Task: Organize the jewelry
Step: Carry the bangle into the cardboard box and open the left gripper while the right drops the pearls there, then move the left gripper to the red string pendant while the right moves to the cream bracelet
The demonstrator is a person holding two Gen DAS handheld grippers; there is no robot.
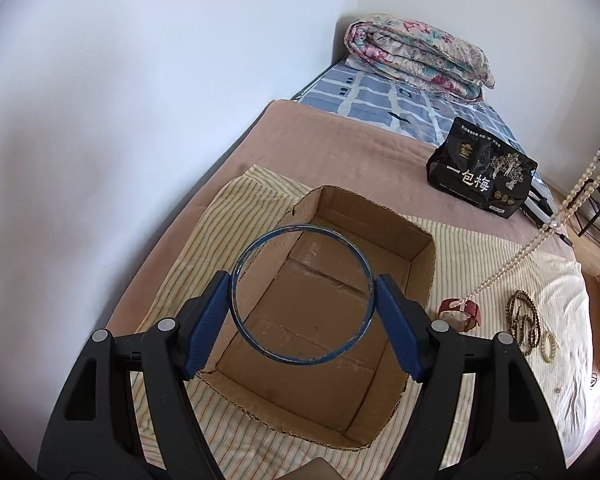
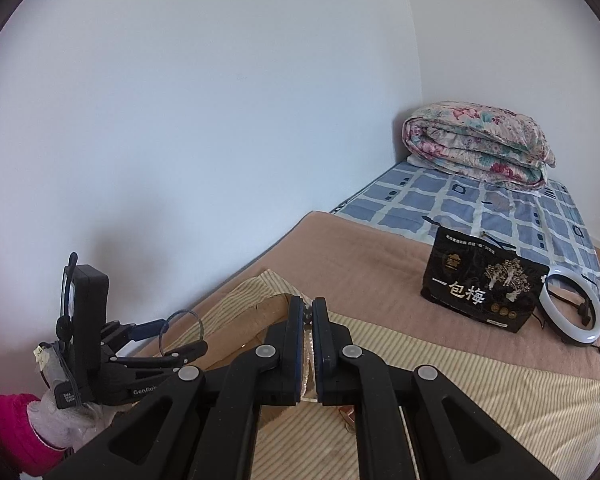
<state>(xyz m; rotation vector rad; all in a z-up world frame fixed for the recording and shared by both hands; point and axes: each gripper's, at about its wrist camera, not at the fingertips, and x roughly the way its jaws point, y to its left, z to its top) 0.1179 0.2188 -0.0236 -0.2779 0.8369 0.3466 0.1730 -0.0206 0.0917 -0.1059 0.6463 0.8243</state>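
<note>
My left gripper (image 1: 303, 280) is shut on a thin blue bangle (image 1: 305, 362), one blue pad pressing each side of it. The bangle hangs over an open, empty cardboard box (image 1: 364, 216) on a striped cloth. In the right wrist view my right gripper (image 2: 308, 304) is shut on a pearl necklace (image 2: 309, 350), with beads showing between its fingers. The necklace (image 1: 516, 258) slants down from the upper right to a red watch (image 1: 460, 312) beside the box. A brown bead bracelet (image 1: 525, 322) and a small pearl bracelet (image 1: 548, 346) lie further right. The left gripper (image 2: 182, 336) and bangle (image 2: 180, 311) show at the left.
A black snack bag (image 1: 480, 172) stands on the brown blanket behind the box. A folded floral quilt (image 1: 416, 56) lies at the bed's far end, a ring light (image 2: 576, 304) beside the bag. The white wall runs along the left. A gloved hand with a pink sleeve (image 2: 8, 432) holds the left gripper.
</note>
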